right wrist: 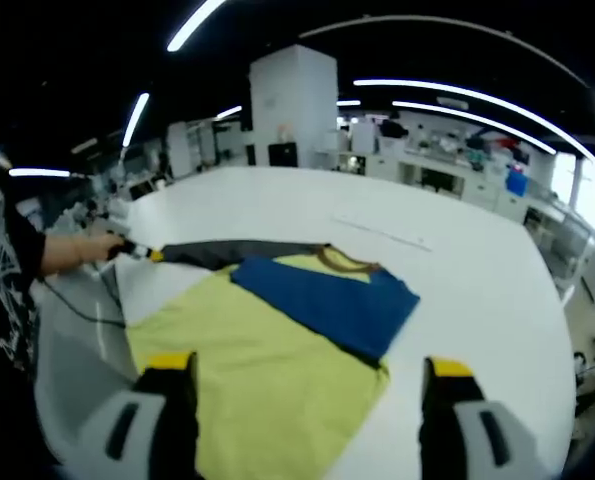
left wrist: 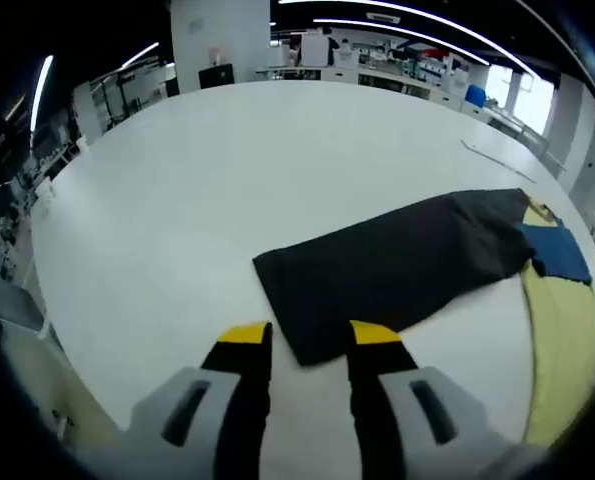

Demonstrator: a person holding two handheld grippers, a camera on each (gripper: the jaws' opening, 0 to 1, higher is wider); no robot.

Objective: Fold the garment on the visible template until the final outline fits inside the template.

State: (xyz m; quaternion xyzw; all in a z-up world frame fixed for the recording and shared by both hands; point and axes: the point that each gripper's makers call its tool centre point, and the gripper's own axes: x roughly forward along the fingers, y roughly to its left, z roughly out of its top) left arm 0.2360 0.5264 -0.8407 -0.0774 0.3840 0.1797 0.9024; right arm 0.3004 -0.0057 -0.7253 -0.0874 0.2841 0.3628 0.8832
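The shirt [right wrist: 277,370] lay flat on the white table [left wrist: 227,180]. The left gripper [left wrist: 309,345] straddled its dark sleeve [left wrist: 397,265], jaws apart. The right gripper [right wrist: 309,385] hovered spread wide.

A garment [right wrist: 277,370] lies spread flat on a large table [left wrist: 227,180], one sleeve [right wrist: 327,305] folded across its body. In the left gripper view, another sleeve [left wrist: 397,270] stretches leftward (its end just before the left gripper [left wrist: 310,337]). Workbenches [right wrist: 447,165] stand behind the table.
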